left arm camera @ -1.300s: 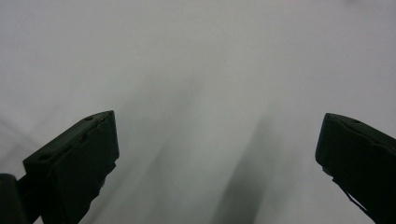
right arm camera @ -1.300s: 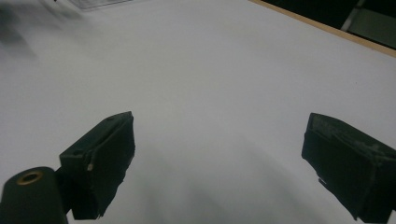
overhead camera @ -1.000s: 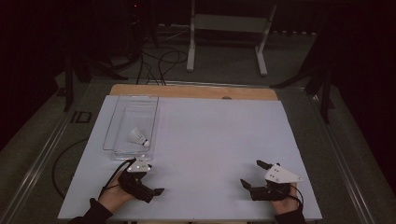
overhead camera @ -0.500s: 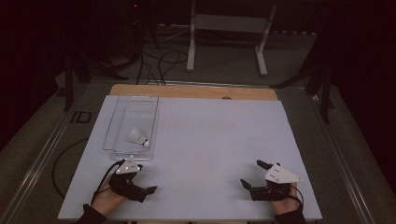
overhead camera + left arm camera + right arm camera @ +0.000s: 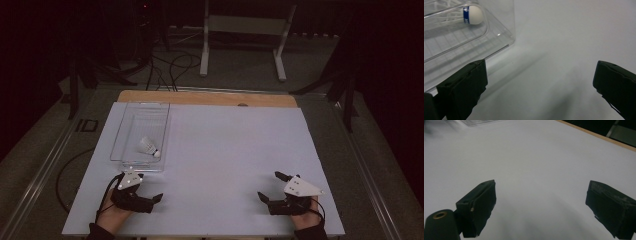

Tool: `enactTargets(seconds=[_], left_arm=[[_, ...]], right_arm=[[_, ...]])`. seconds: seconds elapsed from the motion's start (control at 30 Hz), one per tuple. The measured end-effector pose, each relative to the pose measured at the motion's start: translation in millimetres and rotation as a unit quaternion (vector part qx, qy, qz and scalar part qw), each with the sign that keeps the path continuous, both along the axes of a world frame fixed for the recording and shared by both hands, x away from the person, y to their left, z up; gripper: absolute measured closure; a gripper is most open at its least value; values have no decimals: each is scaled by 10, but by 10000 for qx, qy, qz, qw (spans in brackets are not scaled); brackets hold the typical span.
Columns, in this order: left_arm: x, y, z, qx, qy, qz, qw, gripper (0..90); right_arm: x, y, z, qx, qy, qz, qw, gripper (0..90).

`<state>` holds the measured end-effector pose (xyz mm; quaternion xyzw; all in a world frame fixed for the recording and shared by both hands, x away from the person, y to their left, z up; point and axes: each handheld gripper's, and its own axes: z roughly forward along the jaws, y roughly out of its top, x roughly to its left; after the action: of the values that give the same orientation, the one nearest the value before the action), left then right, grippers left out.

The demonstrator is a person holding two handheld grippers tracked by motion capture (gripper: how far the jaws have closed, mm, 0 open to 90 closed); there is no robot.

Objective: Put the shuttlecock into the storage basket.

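shuttlecock in the bin, both tongs resting empty

the white table [image 5: 225, 165] carries a clear bin [image 5: 131, 127] holding the shuttlecock [image 5: 149, 147]. the left gripper [image 5: 159, 197] has drawn back toward the near edge, spread wide, empty. the right gripper [image 5: 269, 189] gapes wide, idle.

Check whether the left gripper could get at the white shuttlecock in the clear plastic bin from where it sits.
Probably yes: the left gripper is open just outside the bin's near wall, the bin is open-topped, and the shuttlecock lies uncovered near that end.
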<state>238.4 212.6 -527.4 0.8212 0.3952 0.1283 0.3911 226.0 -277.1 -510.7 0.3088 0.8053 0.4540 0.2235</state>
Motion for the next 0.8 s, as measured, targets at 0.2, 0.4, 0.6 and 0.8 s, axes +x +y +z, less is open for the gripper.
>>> enactTargets(seconds=[0.2, 0.4, 0.6, 0.8], left_arm=[[-15, -27, -6, -190, -171, 37, 9997, 5], [-27, -45, -30, -67, -271, 45, 9996, 4], [-44, -92, -50, 152, -465, 139, 9987, 4], [-42, -128, -66, 402, -524, 268, 9975, 5]], right_arm=[[-2, 3, -1, -10, 30, 9, 10000, 95], [3, 3, -5, -11, 42, 5, 10000, 95], [6, 6, -9, -10, 39, 17, 10000, 95], [10, 19, -15, -21, 53, 32, 10000, 95]])
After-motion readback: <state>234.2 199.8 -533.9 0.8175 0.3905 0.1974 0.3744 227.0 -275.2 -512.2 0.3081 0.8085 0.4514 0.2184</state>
